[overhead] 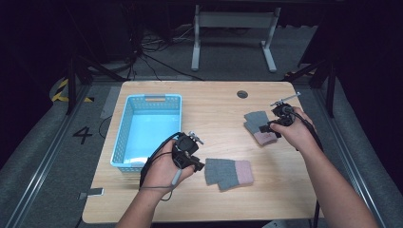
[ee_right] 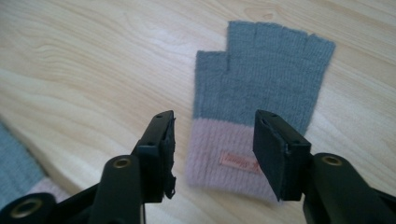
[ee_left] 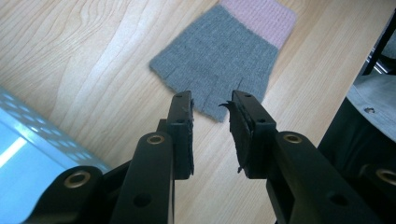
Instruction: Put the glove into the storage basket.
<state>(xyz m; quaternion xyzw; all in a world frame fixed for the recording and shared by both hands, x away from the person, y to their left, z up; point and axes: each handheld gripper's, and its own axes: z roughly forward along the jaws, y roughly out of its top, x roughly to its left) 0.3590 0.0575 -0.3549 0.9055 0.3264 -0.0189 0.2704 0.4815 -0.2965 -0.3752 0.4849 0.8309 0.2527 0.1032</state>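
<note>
Two grey fingerless gloves with pink cuffs lie flat on the wooden table point(overhead: 218, 109). The near glove point(overhead: 229, 172) point(ee_left: 224, 51) lies just ahead of my left gripper point(overhead: 201, 166) point(ee_left: 212, 109), which is open by a narrow gap with nothing in it and has its tips at the glove's finger end. The far glove point(overhead: 259, 126) point(ee_right: 261, 79) lies under my right gripper point(overhead: 269, 127) point(ee_right: 212, 135). Its jaws stand wide open on either side of the pink cuff, which carries a small label. The near glove's cuff point(ee_right: 14, 163) appears at the lower left of the right gripper view.
An empty light-blue plastic basket point(overhead: 121, 133) point(ee_left: 28, 140) stands on the table's left side, close beside my left hand. A round cable hole point(overhead: 242, 94) sits near the far edge. Beyond the table are floor cables and a white table frame point(overhead: 233, 21).
</note>
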